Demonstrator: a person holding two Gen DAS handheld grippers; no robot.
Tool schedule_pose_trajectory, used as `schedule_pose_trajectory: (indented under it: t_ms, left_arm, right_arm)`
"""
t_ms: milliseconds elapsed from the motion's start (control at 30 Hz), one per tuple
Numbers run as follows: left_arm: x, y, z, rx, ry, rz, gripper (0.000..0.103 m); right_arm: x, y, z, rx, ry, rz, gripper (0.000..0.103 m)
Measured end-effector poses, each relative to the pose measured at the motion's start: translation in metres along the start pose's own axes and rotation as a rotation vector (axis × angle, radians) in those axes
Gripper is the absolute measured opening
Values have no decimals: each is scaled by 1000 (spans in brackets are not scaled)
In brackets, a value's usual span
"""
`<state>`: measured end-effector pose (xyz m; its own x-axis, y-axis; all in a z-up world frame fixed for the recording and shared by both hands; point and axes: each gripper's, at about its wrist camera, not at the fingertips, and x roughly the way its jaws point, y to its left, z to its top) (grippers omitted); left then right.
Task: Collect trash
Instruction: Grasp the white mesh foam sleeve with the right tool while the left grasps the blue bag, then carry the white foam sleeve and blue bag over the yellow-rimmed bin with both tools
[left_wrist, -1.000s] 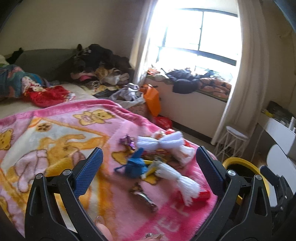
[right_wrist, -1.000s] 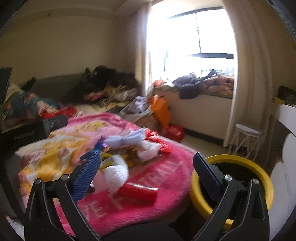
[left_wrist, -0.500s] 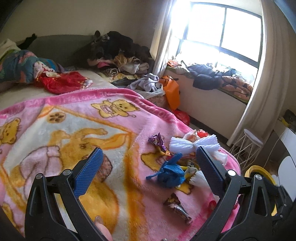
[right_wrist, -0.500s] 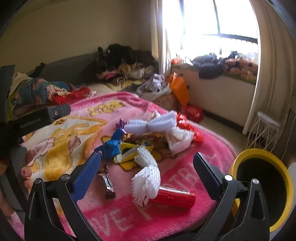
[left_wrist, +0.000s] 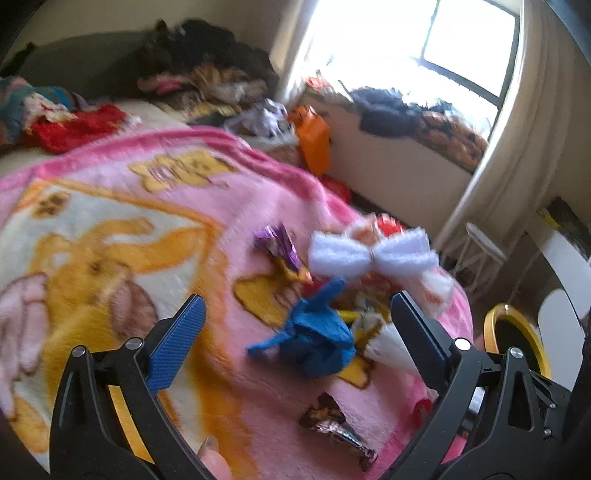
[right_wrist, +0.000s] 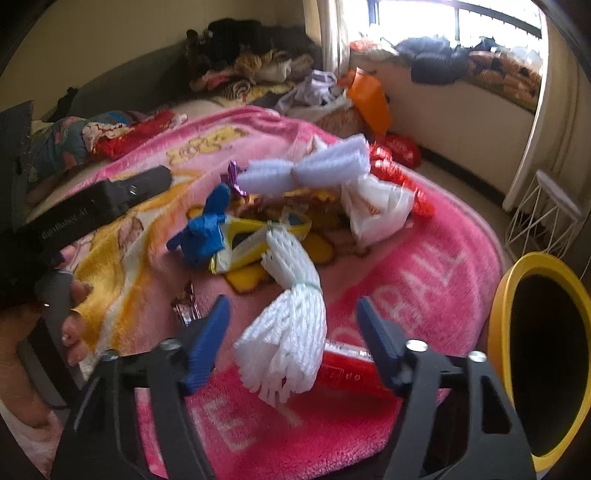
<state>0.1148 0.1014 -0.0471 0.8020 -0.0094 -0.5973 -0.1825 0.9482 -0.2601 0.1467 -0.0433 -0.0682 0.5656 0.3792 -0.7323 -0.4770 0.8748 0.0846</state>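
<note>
A heap of trash lies on the pink blanket (right_wrist: 424, 266) that covers the bed, near its rounded corner. The right hand-held gripper (right_wrist: 293, 328) is tilted down over the nearest piece, a white foam net (right_wrist: 291, 325), with its jaws closing; the flared end of the net sits between the blue pads, which do not look to be pressing on it, though the blur makes that hard to judge. A red tube (right_wrist: 351, 369) lies under the net's end, just by the right pad. Further in are a crumpled blue glove (right_wrist: 207, 232), a yellow wrapper (right_wrist: 251, 240), a white plastic bag (right_wrist: 373, 210) and a second white foam net (right_wrist: 306, 170) pinched in the middle like a bow. The left hand-held gripper (left_wrist: 295, 321) hangs over the same heap with its jaws spread wide and nothing held, the blue glove (left_wrist: 317, 336) lying between them on the blanket. A dark foil wrapper (left_wrist: 332, 428) lies nearer that gripper, and a purple wrapper (left_wrist: 277, 243) beyond the glove. The yellow-rimmed bin (right_wrist: 543, 354) stands on the floor beside the bed's corner.
</note>
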Motion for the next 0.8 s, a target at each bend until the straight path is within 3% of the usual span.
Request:
schedule_pose_trajectory:
  t_ms: [33, 100, 167, 367, 533, 633, 800]
  left_arm:
    - [5, -1, -2, 5, 22, 0, 92]
    - [16, -2, -7, -1, 61, -25, 89]
    - [22, 0, -11, -17, 84, -39, 81]
    - [35, 3, -18, -62, 134, -62, 58]
    - [32, 3, -19, -70, 121, -88, 17]
    - [25, 1, -17, -65, 89, -101, 10]
    - [2, -5, -9, -49, 14, -116, 7]
  right_arm:
    - [2, -2, -1, 10, 12, 15, 48]
    - [3, -6, -2, 27, 24, 36, 26]
    - [3, -8, -2, 39, 23, 44, 20]
    - [-8, -11, -4, 56, -24, 60, 18]
    - [-18, -13, -4, 56, -72, 49, 18]
    - [-25, -14, -4, 54, -106, 44, 17]
    - [-34, -16, -4, 55, -147, 43, 17]
